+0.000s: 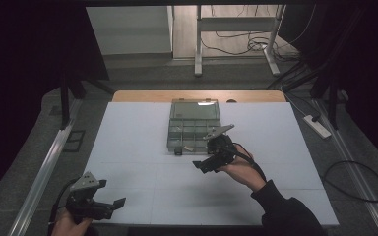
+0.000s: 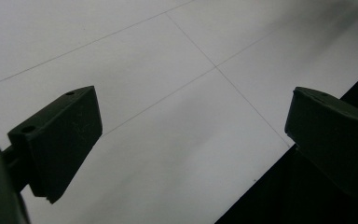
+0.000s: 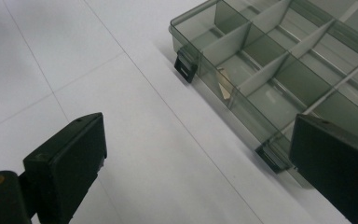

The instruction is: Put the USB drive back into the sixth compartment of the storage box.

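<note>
A smoky clear plastic compartment box (image 1: 193, 120) lies in the middle of the white table top (image 1: 138, 147), its lid folded open toward the far side. In the right gripper view the box (image 3: 223, 39) shows its dividers, two black front latches (image 3: 185, 67) and a small pale item (image 3: 223, 84) in one compartment. My right gripper (image 1: 207, 160) hovers just in front of the box's near right corner. Its jaws stand wide apart and open (image 3: 196, 154), with nothing between them. My left gripper (image 1: 112, 199) stays at the table's front left corner, open (image 2: 191, 135) over bare board.
The table's front edge (image 2: 279, 154) runs just under the left gripper. Beyond the table are a wooden edge (image 1: 197, 96), desk legs and loose cables (image 1: 246, 44) on the floor. A power strip (image 1: 317, 125) lies at the right.
</note>
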{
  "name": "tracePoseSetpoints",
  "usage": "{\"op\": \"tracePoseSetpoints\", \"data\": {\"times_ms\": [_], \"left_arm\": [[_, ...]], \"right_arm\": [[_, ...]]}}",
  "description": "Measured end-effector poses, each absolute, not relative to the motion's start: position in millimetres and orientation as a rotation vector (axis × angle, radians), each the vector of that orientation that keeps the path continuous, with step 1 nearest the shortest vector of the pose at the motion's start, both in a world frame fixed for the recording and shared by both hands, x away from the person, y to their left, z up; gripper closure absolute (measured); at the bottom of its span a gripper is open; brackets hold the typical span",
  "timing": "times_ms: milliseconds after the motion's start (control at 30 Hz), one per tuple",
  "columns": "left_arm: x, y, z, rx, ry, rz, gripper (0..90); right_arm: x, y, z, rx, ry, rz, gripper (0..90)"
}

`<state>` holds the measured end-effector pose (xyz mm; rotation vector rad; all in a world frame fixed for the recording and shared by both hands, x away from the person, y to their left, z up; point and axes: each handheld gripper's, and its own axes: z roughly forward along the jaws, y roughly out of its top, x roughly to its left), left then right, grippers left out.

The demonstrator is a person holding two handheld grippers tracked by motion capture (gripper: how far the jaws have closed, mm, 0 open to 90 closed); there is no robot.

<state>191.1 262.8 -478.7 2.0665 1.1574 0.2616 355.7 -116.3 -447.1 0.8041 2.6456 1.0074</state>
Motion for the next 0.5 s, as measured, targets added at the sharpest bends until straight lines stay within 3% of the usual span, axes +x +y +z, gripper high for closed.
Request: {"op": "tracePoseSetpoints", "data": {"times_ms": [500], "left_arm": [[191, 263, -479, 2.066, 1.155, 0.263, 3.9]], "right_arm": [[346, -137, -448, 0.804, 2.625, 0.987, 3.6]]}}
